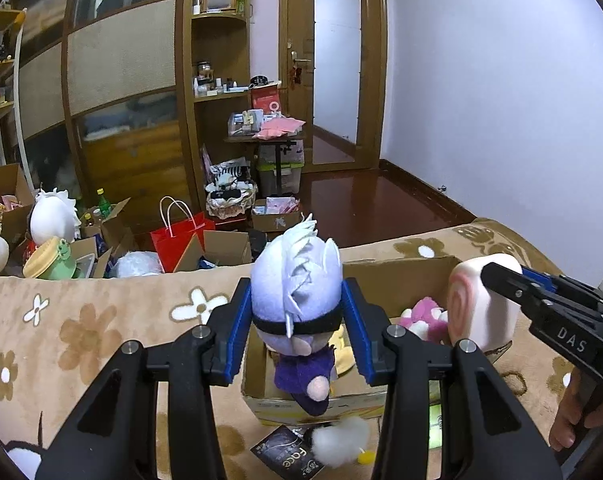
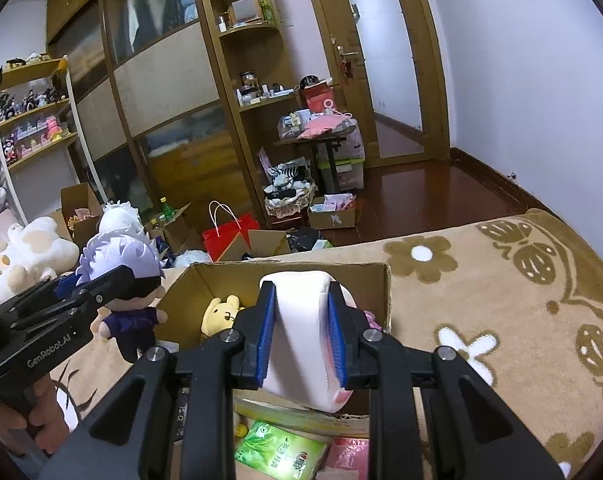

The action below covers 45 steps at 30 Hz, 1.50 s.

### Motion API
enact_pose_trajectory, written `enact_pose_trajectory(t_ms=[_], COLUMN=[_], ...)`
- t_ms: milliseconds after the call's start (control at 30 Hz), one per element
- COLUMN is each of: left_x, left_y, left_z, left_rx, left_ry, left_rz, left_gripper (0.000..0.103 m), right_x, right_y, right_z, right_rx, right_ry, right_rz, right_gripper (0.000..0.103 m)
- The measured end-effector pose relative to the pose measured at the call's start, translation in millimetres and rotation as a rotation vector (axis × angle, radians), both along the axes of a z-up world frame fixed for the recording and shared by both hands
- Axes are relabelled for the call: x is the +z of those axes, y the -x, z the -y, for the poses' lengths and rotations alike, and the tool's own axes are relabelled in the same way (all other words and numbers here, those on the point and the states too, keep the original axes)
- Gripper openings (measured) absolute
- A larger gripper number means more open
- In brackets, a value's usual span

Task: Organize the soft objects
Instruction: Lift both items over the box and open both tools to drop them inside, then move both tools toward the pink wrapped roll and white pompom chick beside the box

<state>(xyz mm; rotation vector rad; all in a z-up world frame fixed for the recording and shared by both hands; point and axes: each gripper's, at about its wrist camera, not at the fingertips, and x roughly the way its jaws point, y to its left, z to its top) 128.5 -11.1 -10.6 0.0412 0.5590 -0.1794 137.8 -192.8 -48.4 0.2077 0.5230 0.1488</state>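
Over the open cardboard box [image 1: 397,268] that sits on a bed with a tan flowered blanket [image 1: 101,320], the left claw [image 1: 297,328] is clamped on the head of a white-haired doll [image 1: 297,292] in a purple outfit, which hangs upright above the box's left end. Just beside it, the right claw [image 2: 301,336] squeezes a pale pink cushion [image 2: 301,320] (a red swirl marks its end) above the box, where a yellow bear [image 2: 221,314] and a pink plush [image 1: 421,318] already lie.
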Motion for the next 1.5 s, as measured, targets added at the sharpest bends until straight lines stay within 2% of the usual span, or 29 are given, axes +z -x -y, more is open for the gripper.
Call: enact_pose_trajectory(t_ms=[133,267,400,567,600,667,800,933,1100,1367,1500], left_x=[-4.4,-11.4,-23.8,-28.4,-28.3,-27.3,-26.5,-20.3,-11.3,-8.8,-13.3], left_y=[-3.4,-9.2,-18.7,-23.1,-23.3,-22.2,-21.2,-13.5,2.0,19.5,24.8], left_z=[0.5,3.7,5.9,0.5,-0.9,-3.6,-5.4,-7.0,-11.9,-19.0,-17.0], left_rx=[-0.017,-0.018,-0.006,0.006,0.008,0.019,0.023,0.003,0.012,0.022,0.022], left_ry=[0.019,0.005,-0.005,0.015,0.019,0.015,-0.003,-0.010,-0.022,-0.057,-0.112], left_rz=[-0.011,-0.038,-0.106,-0.155,-0.160,-0.161,-0.191,-0.213,-0.204,-0.285,-0.317], left_gripper=[0.043,0.044,0.055,0.058,0.063,0.067,0.073,0.086,0.094,0.097,0.098], right_x=[-4.5,-7.7,-12.0,-13.0,-13.0,-12.0,-6.0,-1.8,1.7,2.4,-0.4], right_y=[-2.4,-4.9,-7.3,-6.9,-6.3,-4.1,1.9,9.8,20.8,46.1,56.4], right_z=[-2.8,-5.5,-3.9,1.6,3.8,7.1,11.6,19.2,23.9,21.0,22.0], right_rx=[0.008,0.018,0.007,-0.009,-0.013,-0.020,-0.048,-0.074,-0.090,-0.095,-0.120], right_ry=[0.006,0.009,0.005,-0.010,-0.019,-0.033,-0.047,-0.079,-0.091,-0.074,-0.057], right_rz=[-0.009,-0.027,-0.045,-0.055,-0.055,-0.051,-0.046,-0.051,-0.079,-0.107,-0.124], right_gripper=[0.026,0.028,0.034,0.037,0.039,0.052,0.067,0.103,0.103,0.103,0.103])
